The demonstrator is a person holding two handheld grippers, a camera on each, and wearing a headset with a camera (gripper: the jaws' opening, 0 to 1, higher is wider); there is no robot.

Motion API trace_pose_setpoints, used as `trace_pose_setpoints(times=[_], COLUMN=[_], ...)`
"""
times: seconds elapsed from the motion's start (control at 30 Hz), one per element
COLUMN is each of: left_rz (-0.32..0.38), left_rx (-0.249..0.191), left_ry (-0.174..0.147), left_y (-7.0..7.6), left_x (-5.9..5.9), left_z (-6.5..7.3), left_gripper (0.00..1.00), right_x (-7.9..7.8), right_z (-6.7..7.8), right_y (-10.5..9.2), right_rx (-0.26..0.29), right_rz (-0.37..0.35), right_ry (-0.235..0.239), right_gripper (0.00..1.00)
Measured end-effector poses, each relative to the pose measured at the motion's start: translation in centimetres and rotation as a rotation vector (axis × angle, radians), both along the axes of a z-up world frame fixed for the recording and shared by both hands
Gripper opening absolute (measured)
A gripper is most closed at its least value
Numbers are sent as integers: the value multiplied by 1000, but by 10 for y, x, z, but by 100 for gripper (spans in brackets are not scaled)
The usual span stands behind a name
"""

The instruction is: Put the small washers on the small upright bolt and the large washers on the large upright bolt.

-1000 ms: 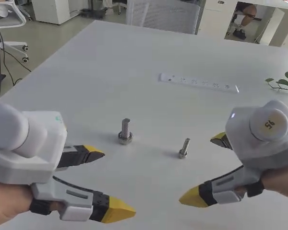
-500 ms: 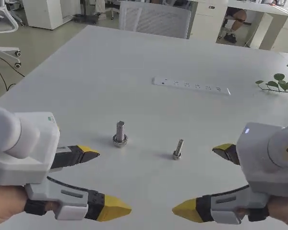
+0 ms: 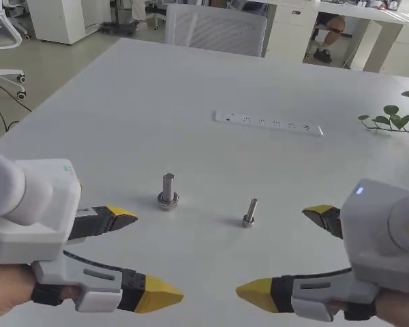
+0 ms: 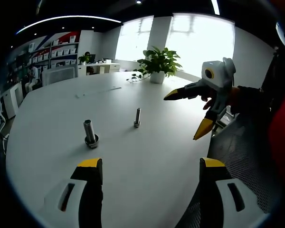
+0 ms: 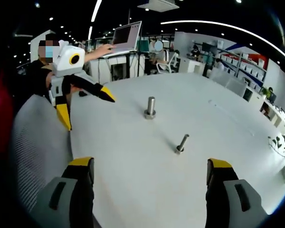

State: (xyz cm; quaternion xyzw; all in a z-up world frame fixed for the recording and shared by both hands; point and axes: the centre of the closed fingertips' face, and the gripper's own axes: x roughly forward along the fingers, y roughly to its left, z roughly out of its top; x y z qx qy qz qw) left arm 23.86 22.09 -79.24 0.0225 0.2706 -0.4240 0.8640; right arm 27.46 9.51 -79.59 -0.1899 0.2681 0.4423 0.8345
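The left gripper [image 3: 157, 257], white-bodied with black jaws tipped in yellow, is held low over the near side of the white tabletop [image 3: 191, 88]. Its jaws are spread wide with nothing between them, and in the left gripper view the two yellow tips rise well apart over bare table. The right gripper [image 3: 273, 252], of the same build, faces it from the other side, its jaws likewise parted wide and empty. The large upright steel bolt [image 3: 168, 189] stands ahead of the left gripper, just beyond its upper jaw tip in the head view and clear of it. In the left gripper view the large bolt [image 4: 89, 133] sits ahead of the left-hand jaw. A wider ring shows at its foot, but whether that is the bolt's own head or washers cannot be told. The small upright steel bolt [image 3: 249, 212] stands between the two grippers, nearer the right gripper's far jaw tip and touching neither. In the right gripper view the small bolt [image 5: 181, 143] is ahead between the jaws. The large bolt [image 5: 150, 108] stands farther on, and the left gripper [image 5: 90, 114] hangs beyond it to the left. A long white power strip [image 3: 267, 124] lies flat well beyond both grippers. A green leafy plant [image 3: 395, 116] shows far past the right gripper at the table's edge.
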Motion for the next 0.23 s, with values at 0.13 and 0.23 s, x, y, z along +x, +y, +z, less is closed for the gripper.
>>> trace_pose_setpoints(times=[0.13,0.23], left_rz=[2,-3], left_rx=[-1,1], left_ry=[-2,1], left_y=[0,-1], left_x=[0,-2], left_z=[0,-1], left_gripper=[84,84], right_x=[-2,-4], right_z=[-1,-3], right_y=[1,2], right_rx=[3,2], right_rz=[1,2], right_ry=[2,5], right_gripper=[99,99])
